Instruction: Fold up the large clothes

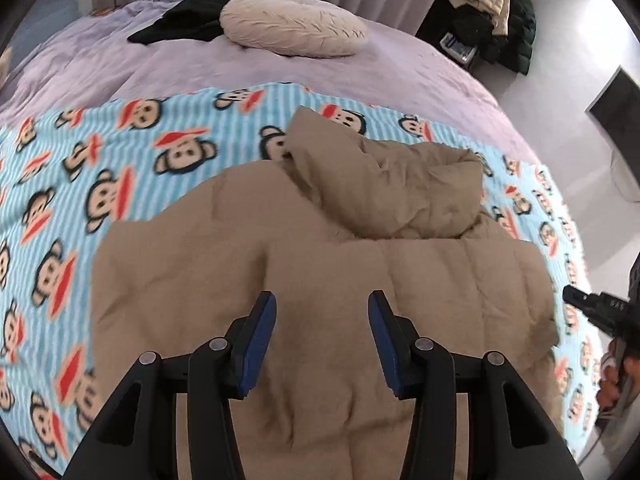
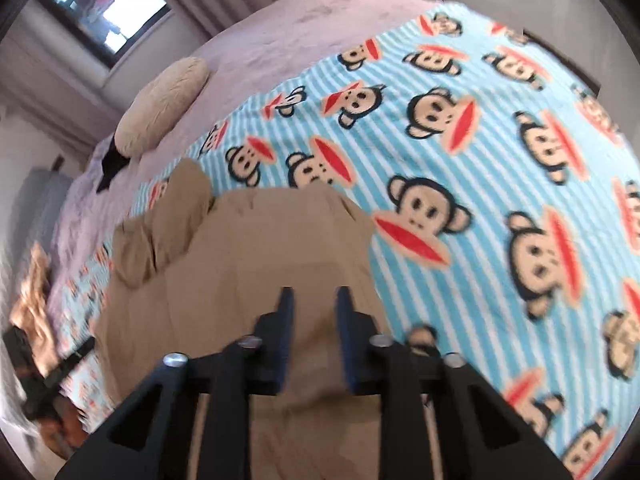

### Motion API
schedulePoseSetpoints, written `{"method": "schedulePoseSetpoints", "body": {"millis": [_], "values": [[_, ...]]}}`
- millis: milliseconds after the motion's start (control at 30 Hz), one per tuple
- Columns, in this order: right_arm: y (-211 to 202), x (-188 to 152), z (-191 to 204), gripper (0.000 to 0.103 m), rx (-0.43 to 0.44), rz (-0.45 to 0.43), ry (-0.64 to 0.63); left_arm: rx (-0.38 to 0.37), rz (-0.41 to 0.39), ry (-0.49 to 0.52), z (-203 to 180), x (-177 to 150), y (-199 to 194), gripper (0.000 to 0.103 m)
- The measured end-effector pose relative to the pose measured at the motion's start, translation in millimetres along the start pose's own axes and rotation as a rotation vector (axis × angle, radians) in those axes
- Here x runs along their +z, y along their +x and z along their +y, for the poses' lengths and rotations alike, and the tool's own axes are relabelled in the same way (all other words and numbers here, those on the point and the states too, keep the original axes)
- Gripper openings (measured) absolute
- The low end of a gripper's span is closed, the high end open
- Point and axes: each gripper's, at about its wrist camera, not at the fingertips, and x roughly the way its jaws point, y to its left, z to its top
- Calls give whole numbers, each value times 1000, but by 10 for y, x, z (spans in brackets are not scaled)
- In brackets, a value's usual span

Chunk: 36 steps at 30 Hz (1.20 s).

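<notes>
A lilac bed cover [image 1: 400,72] is seen spread far ahead of both grippers, and over it, nearer, a blue striped blanket [image 1: 120,152] printed with monkey faces. On that blanket, directly beneath and ahead of the left gripper [image 1: 322,312], a tan padded garment [image 1: 320,240] lies roughly folded (its hood bunched up at the far end). A cream cushion [image 1: 292,26] is set well beyond it, touching a dark cloth [image 1: 180,20]. The left gripper's jaws are parted above the fabric, nothing between them. The right gripper [image 2: 314,300] is held over the garment's right edge, its jaws narrowly apart and gripping nothing.
</notes>
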Motion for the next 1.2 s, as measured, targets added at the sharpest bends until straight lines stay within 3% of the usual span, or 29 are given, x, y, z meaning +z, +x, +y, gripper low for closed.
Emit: {"method": "schedulePoseSetpoints", "body": {"millis": [67,133,233,333,467,633,767,900,1000,1200], "values": [[204,95,18,8,26,37,-18,57,11,15,-25,26,215,49],[468,133,23,6,-20,86,-64,97,37,15,13,19,408,49],[771,161,-14,0,-106,96,-104,61,63,-21,101,0,604,53],[931,195,-137,0,-119,94,-101,73,59,-16,76,-28,675,55],[734,155,-25,0,-172,67,-161,99,51,18,31,-58,677,55],[217,-331,62,2,-240,12,-287,107,46,21,26,-59,674,55],[137,-571,-32,4,-301,22,-319,129,41,29,-11,-72,658,55],[120,-526,-212,5,-321,38,-240,175,31,35,-58,-61,445,55],[-39,-519,-317,5,-277,40,-167,173,12,59,-91,-149,170,55],[-284,-702,-314,5,-226,60,-124,192,79,33,-109,-491,-123,55]]}}
